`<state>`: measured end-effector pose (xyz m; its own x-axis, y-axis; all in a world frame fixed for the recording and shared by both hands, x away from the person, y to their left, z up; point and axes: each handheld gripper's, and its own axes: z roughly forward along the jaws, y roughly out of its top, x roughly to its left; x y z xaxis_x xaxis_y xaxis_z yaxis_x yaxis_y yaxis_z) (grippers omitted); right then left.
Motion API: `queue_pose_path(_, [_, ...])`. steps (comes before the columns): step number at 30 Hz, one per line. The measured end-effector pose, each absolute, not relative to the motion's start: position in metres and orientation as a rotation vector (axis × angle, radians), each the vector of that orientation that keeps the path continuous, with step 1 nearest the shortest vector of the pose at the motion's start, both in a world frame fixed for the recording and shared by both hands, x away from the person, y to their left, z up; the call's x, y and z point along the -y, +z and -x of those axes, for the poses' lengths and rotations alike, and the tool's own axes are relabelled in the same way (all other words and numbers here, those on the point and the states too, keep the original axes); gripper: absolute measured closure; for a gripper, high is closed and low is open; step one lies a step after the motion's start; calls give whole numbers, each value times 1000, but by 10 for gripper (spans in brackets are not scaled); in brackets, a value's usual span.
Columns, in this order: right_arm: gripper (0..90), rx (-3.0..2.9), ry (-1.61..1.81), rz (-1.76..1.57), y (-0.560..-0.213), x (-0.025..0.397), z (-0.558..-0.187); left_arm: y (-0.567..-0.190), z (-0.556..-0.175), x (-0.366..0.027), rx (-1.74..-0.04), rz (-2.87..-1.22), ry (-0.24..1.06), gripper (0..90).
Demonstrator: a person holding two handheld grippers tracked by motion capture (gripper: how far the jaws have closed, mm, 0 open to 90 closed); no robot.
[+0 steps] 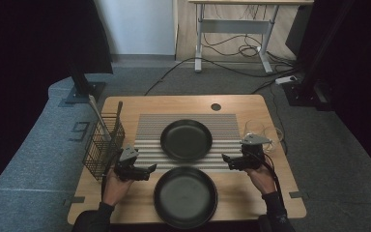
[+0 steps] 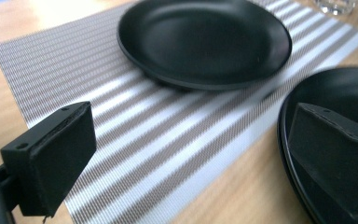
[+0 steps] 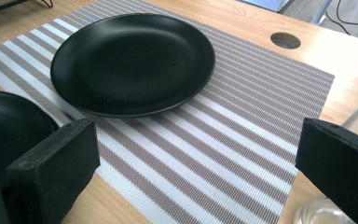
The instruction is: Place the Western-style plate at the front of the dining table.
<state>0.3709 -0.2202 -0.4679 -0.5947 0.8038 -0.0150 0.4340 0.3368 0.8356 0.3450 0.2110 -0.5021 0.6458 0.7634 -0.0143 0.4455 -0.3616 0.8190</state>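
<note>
High view: left hand-held gripper (image 1: pixel 147 170) and right hand-held gripper (image 1: pixel 228 159) flank the near plate (image 1: pixel 185 196), which overlaps the striped mat's (image 1: pixel 149 126) front edge.

Left gripper view: jaws wide, empty, plate just right.

Right gripper view: jaws wide, empty; glass (image 3: pixel 318 212) beside mat risks a knock.

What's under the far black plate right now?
The far black plate sits on the striped placemat, which lies on the wooden table. Whatever lies directly beneath the plate is covered. The near black plate sits mostly on bare wood, its far edge at the mat.
</note>
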Motion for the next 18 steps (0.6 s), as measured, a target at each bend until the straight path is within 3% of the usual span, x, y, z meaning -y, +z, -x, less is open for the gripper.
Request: queue_pose_path(18, [0,-2236,1107,-1171,-516,234,-340,-532,-322,-219,-997,-2089,455,0])
